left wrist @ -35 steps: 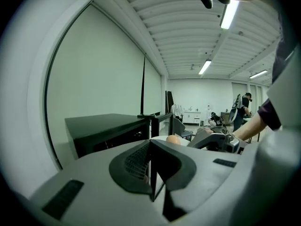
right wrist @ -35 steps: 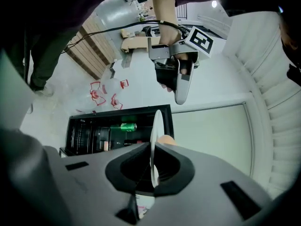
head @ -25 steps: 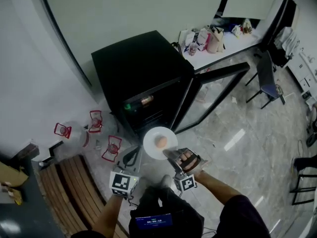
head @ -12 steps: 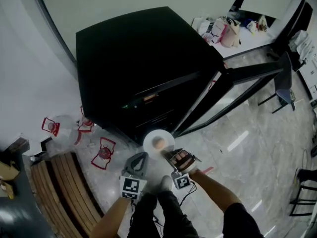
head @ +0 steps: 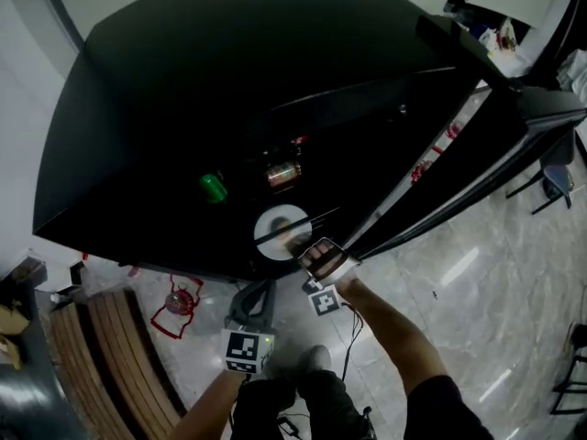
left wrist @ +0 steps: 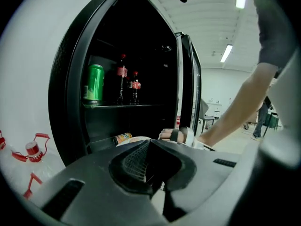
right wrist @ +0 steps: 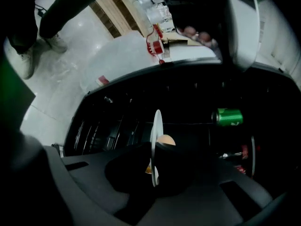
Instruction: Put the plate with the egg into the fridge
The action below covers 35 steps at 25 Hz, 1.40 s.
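The right gripper (head: 310, 253) is clamped on the rim of the round white plate (head: 275, 228), and the tan egg (right wrist: 165, 139) is sitting on it. The plate is inside the open black fridge (head: 229, 81), down near a green drink can (head: 213, 188). It's too dark in there to say if it's touching a shelf. The left gripper (head: 251, 299) hangs low outside the fridge, jaws closed on nothing.
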Each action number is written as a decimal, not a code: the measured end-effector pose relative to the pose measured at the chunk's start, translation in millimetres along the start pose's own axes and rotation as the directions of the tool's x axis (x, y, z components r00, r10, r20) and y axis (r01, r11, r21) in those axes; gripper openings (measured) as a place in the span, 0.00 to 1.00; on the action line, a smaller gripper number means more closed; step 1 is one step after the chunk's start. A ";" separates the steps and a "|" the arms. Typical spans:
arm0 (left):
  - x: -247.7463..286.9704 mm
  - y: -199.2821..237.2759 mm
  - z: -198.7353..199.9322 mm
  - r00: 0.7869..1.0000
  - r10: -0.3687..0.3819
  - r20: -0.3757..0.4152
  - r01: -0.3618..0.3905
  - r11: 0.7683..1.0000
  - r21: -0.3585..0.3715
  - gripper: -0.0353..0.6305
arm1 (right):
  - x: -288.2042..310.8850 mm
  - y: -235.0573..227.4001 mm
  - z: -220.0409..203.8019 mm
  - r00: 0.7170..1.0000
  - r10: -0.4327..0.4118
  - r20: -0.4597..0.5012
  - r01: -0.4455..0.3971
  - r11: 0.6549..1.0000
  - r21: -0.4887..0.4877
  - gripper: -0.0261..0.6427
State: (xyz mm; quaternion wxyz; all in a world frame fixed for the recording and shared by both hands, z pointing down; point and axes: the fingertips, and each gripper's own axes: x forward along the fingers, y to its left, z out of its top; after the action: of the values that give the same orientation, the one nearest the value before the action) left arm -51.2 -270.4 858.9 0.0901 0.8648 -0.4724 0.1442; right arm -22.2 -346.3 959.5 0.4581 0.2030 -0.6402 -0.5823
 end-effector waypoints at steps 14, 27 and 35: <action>25.6 14.6 -23.0 1.000 0.008 -0.008 -0.008 1.000 -0.021 0.07 | 61.9 24.4 -14.8 0.995 0.100 -0.011 -0.099 0.993 0.065 0.08; 23.3 3.6 -14.5 0.999 -0.036 -0.032 0.036 0.999 -0.020 0.07 | 61.3 57.2 -16.6 0.866 0.493 0.077 -0.494 0.824 0.276 0.34; 3.8 -0.6 -1.6 0.998 -0.027 -0.062 0.025 0.999 -0.036 0.07 | 5.9 38.7 -26.3 0.907 0.417 0.056 -0.395 0.800 0.452 0.35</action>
State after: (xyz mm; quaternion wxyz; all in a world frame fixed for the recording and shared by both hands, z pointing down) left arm -49.0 -272.6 861.7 0.1218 0.8642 -0.4607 0.1618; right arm 7.1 -356.4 995.0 0.5265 0.1759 -0.7758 -0.3001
